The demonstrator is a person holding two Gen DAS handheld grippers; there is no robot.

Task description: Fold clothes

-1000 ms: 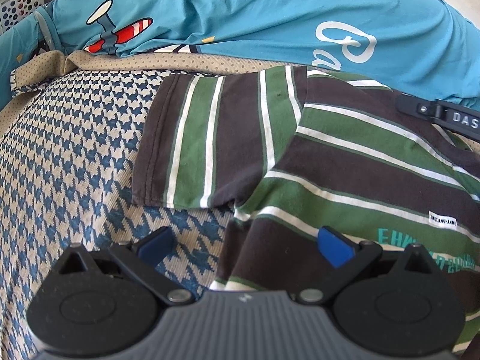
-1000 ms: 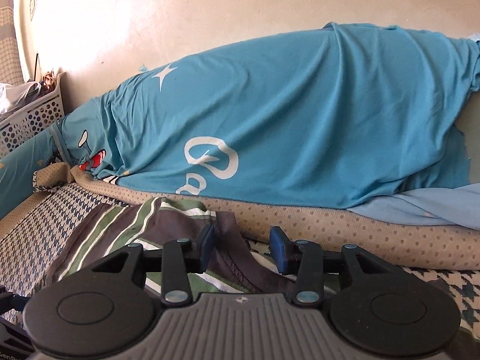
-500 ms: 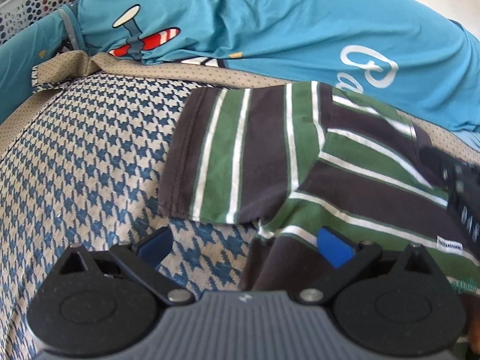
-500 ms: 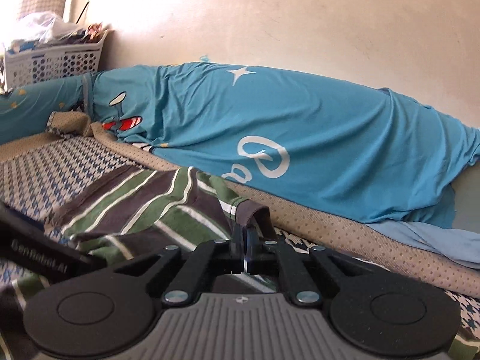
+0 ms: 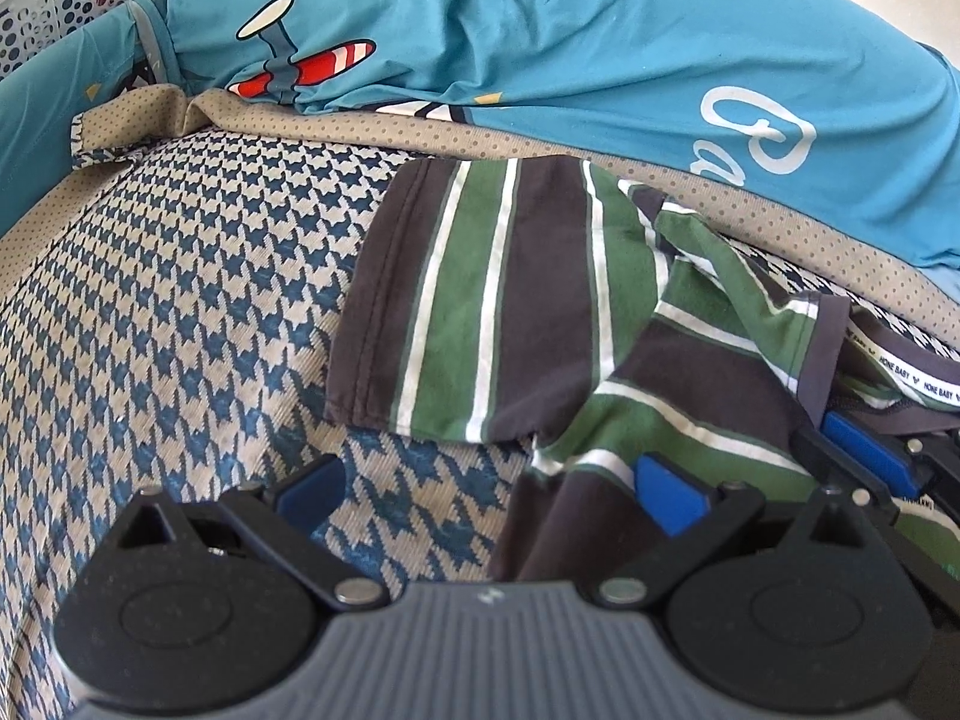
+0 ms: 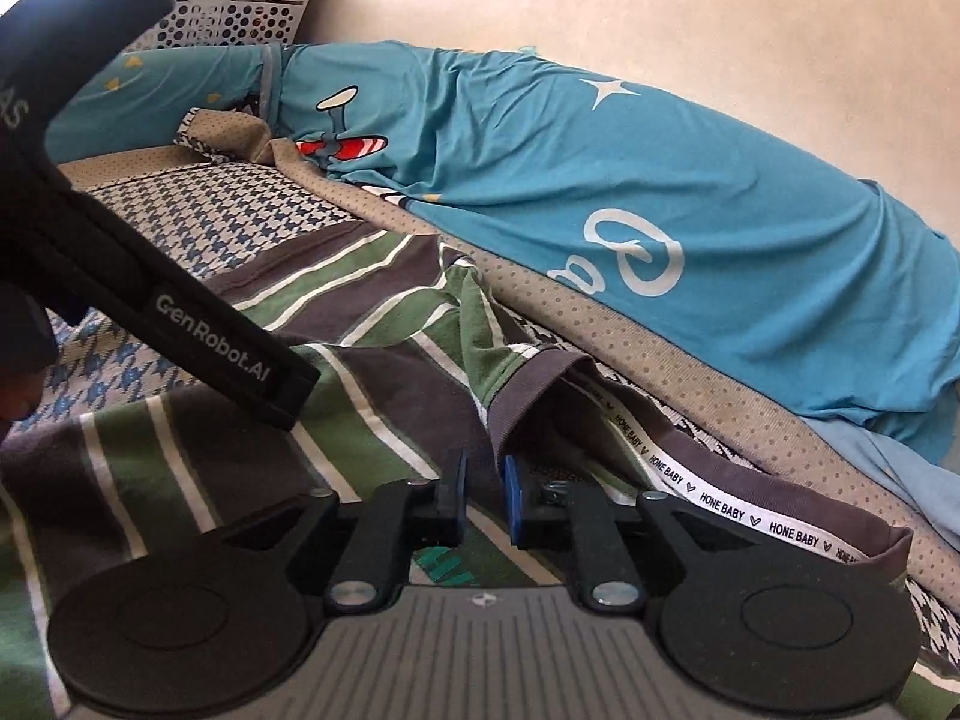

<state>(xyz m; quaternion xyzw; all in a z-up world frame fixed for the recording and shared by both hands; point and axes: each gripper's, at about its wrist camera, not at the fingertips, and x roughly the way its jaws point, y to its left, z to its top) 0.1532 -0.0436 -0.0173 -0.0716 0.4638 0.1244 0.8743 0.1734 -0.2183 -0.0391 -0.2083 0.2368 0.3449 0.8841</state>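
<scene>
since half a second ago the right gripper [image 6: 483, 495] has let its jaws part a little, and the neck of the striped shirt [image 5: 540, 300] has been pulled over toward the sleeve, so the cloth there is bunched up now. the left gripper [image 5: 489, 489] has stayed spread wide.

the right gripper's blue pads stand a small way apart, with nothing clearly pinched between them; the grey collar hangs just past the tips. the left gripper is wide, one pad over the checked cover [image 5: 180, 300] and the other over the shirt's side edge. it holds nothing.

the shirt lies on the checked cover, just in front of the blue sheet [image 5: 600, 48] with the plane on it. a white basket [image 6: 240, 6] sits far back by the wall.

the folding looks only just started. one top corner seems turned in, but the sleeve is still flat and out to the side, and the body is not folded yet.

the shirt's long side seems to run from the collar near the right gripper down toward the person, and the sleeve sticks out to the left.
</scene>
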